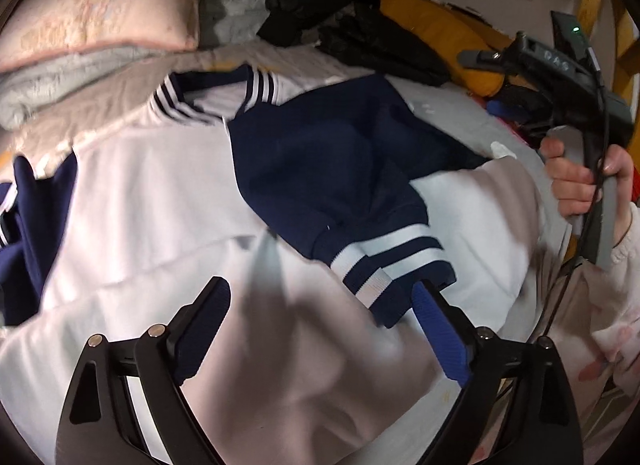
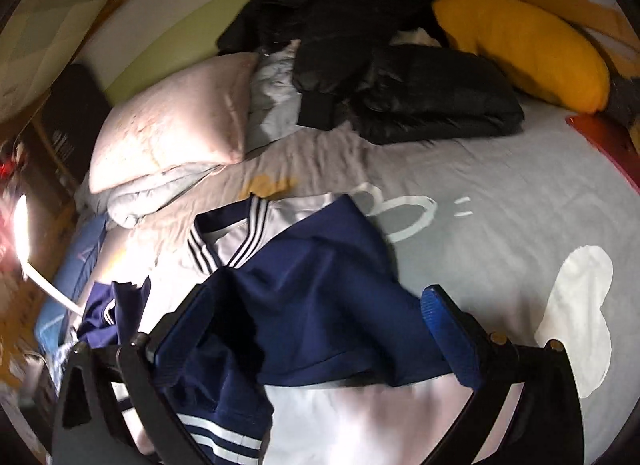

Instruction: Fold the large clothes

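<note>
Left wrist view: the left gripper (image 1: 322,313) hangs over the jacket (image 1: 160,201), its fingers (image 1: 440,335) spread wide apart and clamped on nothing. The jacket is white-bodied and soft, spread flat on the bed beneath and ahead of the fingers. A navy sleeve (image 1: 332,169) lies folded across the white body, and its ribbed cuff (image 1: 384,265), banded navy and white, ends just beside the blue ridged pad of the right-hand finger. Ahead of the fingers sits the striped ribbed collar (image 1: 216,93). Farther ahead lie a pale pink pillow (image 1: 100,13), a heap of black clothes (image 1: 340,5) and a yellow cushion (image 1: 440,37). To the right, the person's hand (image 1: 580,181) grips the grey handle of the other tool.

Right wrist view: the right gripper (image 2: 308,313) also stands with fingers (image 2: 448,337) apart, holding nothing; navy cloth of the jacket (image 2: 320,297) lies bunched between them, with white body fabric below. The grey bed sheet (image 2: 500,225), printed with white shapes, extends ahead and right. Beyond are the pillow (image 2: 172,129), black clothes (image 2: 400,77) and cushion (image 2: 528,45).
</note>
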Tool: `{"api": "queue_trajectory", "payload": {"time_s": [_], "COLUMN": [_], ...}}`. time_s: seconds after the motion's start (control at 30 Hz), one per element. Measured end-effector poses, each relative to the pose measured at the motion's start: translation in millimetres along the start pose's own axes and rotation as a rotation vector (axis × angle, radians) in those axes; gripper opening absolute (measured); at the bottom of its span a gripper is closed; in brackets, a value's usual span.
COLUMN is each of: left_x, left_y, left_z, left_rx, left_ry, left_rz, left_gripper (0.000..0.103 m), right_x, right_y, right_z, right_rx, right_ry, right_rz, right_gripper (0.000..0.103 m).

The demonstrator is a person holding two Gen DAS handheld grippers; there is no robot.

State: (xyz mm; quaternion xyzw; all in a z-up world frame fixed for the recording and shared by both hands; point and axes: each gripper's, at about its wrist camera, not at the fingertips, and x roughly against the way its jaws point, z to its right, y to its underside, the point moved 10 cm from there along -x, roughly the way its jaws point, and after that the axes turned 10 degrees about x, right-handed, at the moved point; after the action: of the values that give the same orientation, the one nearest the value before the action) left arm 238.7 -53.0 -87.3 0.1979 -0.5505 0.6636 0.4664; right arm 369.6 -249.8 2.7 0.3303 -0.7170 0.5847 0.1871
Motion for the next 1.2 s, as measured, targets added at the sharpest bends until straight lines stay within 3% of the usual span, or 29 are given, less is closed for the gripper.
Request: {"api": "queue_trajectory", "payload": {"time_s": [0.13, 0.2, 0.23, 0.27, 0.3, 0.33, 0.4, 0.5, 0.63, 0.73, 0.87, 1.03, 1.13, 1.2], "left_x": [-8.2, -8.5, -9.1, -8.8, -6.8, -1.6, 9.0, 20.2, 13.2, 13.0, 25.9, 21.3, 17.4, 16.1], "left_y": [-2.4, -5.9, -6.2, -5.9, -8.0, -12.3, -20.9, -40.1, -69.8, -89.5, -116.8, -111.9, -108.8, -109.0], "left_z": [8.8, 13.3, 16.2, 18.6, 18.1, 14.5, 10.1, -10.6, -67.6, -125.2, -189.2, -233.3, -234.4, -232.8], "left_rx": [-0.013, -0.045, -0.055, -0.065, -0.079, -0.090, -0.129, -0.159, -0.224, -0.098, -0.032, 0.018, 0.000, -0.019], "left_ry": [0.049, 0.040, 0.044, 0.038, -0.002, -0.073, -0.178, -0.310, -0.613, -0.707, -0.855, -0.887, -0.892, -0.905], "left_rz": [-0.002, 0.019, 0.015, 0.022, 0.051, 0.110, 0.196, 0.251, 0.233, 0.188, 0.230, 0.181, 0.171, 0.163], "left_gripper": [0.089, 0.074, 0.053, 0.020, 0.008, 0.005, 0.005, 0.005, 0.005, 0.005, 0.005, 0.006, 0.008, 0.014], "right_x": [-5.0, -7.5, -9.3, -10.2, -11.4, -12.3, -14.2, -15.2, -17.0, -22.5, -35.8, -46.4, -49.2, -58.2], "right_y": [6.1, 9.7, 11.0, 12.7, 13.9, 14.6, 15.8, 17.7, 13.6, 9.8, 10.1, -1.7, -19.0, -27.4], "right_z": [-5.7, -10.2, -12.0, -13.1, -15.3, -16.8, -17.6, -18.7, -13.7, -5.8, 7.0, 18.5, 26.1, 28.8], "right_rx": [0.044, 0.068, 0.078, 0.087, 0.102, 0.122, 0.143, 0.137, 0.170, 0.188, 0.094, 0.061, 0.084, 0.088], "right_ry": [0.007, 0.002, -0.001, -0.001, 0.001, 0.009, 0.027, 0.025, 0.100, 0.151, 0.109, 0.150, 0.216, 0.208], "right_rz": [-0.027, -0.042, -0.049, -0.054, -0.061, -0.067, -0.077, -0.092, -0.065, -0.066, -0.119, -0.112, -0.063, -0.058], "right_gripper": [0.103, 0.103, 0.103, 0.103, 0.103, 0.103, 0.103, 0.103, 0.103, 0.103, 0.103, 0.103, 0.103, 0.103]}}
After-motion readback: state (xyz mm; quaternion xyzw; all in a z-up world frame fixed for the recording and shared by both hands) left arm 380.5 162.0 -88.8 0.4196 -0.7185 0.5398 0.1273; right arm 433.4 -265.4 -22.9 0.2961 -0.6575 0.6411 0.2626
